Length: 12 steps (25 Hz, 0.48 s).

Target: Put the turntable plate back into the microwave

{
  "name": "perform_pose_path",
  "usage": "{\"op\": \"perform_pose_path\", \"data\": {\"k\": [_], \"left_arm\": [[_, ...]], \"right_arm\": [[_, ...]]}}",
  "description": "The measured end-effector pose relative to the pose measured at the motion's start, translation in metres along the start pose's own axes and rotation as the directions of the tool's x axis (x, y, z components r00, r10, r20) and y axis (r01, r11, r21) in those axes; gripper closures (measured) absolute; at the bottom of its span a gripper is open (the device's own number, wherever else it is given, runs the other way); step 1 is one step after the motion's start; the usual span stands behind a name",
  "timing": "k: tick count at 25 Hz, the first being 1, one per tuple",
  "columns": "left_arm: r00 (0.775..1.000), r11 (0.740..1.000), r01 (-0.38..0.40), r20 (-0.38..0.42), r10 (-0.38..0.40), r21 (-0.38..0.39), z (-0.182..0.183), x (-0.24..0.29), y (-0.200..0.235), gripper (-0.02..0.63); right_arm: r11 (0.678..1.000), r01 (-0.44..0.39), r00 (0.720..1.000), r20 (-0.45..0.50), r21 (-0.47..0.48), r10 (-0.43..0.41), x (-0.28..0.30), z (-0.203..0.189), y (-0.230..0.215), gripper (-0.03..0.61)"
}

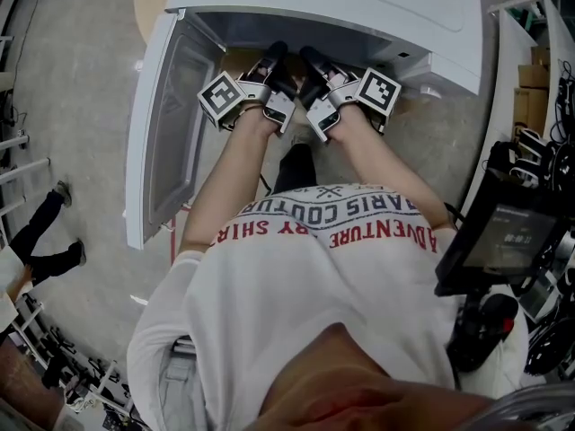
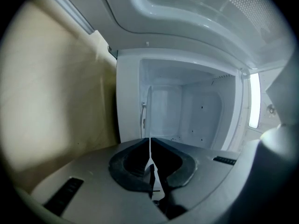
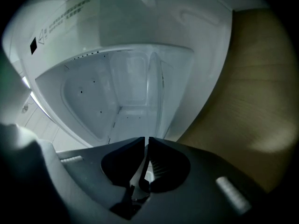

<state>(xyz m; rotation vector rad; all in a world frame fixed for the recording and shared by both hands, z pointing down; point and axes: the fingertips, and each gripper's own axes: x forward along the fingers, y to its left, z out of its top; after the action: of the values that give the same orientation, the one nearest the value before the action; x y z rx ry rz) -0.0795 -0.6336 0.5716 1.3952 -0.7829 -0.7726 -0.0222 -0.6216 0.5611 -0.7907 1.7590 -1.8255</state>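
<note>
Both tongs reached through the mouth of the open white box-shaped microwave oven (image 1: 359, 3), whose white hinged door (image 1: 166, 124) stood swung out to the left. The left gripper (image 2: 150, 146) and the right gripper (image 3: 147, 146) each had their jaws pinched on the rim of the clear round glass turntable plate (image 2: 150, 120) — seen edge-on, a thin pale line running into the white cavity. Whether it rested on the cavity floor could not be told.

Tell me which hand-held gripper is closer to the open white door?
The left hand-held gripper, beside the open white microwave door; the right hand-held gripper is farther from it.
</note>
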Motion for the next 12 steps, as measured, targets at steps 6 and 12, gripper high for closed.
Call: {"op": "perform_pose_path", "data": {"k": [6, 12], "left_arm": [[0.998, 0.999, 0.044, 0.038, -0.043, -0.007, -0.005, -0.008, -0.013, 0.601], [0.997, 0.948, -0.001, -0.077, 0.027, 0.318, -0.042, -0.037, -0.028, 0.601]], "right_arm": [[0.998, 0.031, 0.999, -0.025, -0.056, -0.033, -0.022, -0.008, 0.001, 0.578], [0.955, 0.021, 0.991, -0.123, -0.295, -0.060, -0.058, -0.033, 0.024, 0.578]]}}
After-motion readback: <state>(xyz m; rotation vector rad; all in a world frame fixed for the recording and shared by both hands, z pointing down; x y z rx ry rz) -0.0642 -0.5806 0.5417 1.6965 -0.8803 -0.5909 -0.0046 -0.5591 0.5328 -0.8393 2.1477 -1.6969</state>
